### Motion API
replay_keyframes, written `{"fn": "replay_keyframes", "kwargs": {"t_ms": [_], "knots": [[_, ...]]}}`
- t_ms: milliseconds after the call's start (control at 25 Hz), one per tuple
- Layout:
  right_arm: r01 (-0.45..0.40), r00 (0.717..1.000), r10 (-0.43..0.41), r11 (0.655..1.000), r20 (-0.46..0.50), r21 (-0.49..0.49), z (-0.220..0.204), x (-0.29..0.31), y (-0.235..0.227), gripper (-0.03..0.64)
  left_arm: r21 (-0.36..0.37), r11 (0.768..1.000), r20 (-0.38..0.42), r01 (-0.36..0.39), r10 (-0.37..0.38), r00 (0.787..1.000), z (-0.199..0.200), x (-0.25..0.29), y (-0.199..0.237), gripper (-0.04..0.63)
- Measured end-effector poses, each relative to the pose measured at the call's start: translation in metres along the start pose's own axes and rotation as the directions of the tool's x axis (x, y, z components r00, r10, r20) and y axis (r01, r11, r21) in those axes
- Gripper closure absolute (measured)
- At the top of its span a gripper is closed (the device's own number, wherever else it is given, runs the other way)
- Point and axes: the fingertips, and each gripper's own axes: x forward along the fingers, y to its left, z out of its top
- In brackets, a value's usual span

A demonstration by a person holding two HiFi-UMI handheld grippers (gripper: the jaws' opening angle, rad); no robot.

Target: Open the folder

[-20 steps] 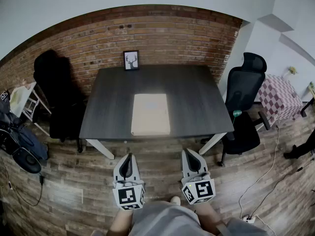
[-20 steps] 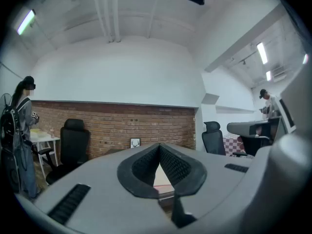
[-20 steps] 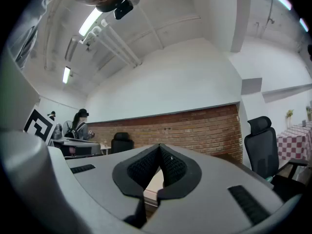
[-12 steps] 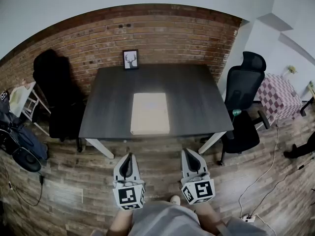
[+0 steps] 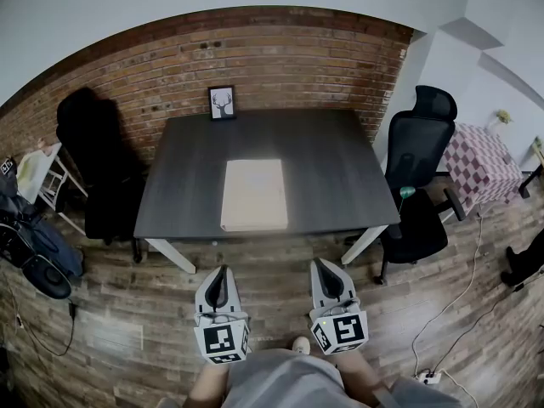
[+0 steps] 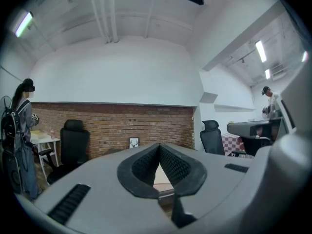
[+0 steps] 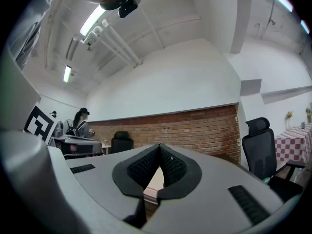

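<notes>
You stand short of the dark table (image 5: 331, 168), where the tan folder (image 5: 252, 195) lies flat and closed near the middle of the front edge. Your left tool (image 5: 223, 270) and right tool (image 5: 326, 263) are both clenched on nothing, jaws pressed together, held level and well apart from the folder. By the look of it, nothing of the task is done: the approach, the grip on the cover and the lifting of it are all left to do.

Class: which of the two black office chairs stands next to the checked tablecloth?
The right-hand chair, by the white wall; the other chair stands left, against the brick wall.
</notes>
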Motion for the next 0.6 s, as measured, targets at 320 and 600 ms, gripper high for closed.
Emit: {"fn": "replay_keyframes", "kwargs": {"t_ms": [320,600], "knots": [[-0.023,0.999,0.024,1.0,-0.023,0.012,-0.01,-0.019,-0.028,0.618,0.005,1.0,-0.02,-0.021,0.022,1.0,-0.007,0.0,-0.036,0.594],[-0.032,0.999,0.032,0.999,-0.04,0.015,-0.019,-0.041,-0.067,0.618,0.007,1.0,-0.03,-0.022,0.022,0.999,-0.013,-0.002,-0.081,0.594]]}}
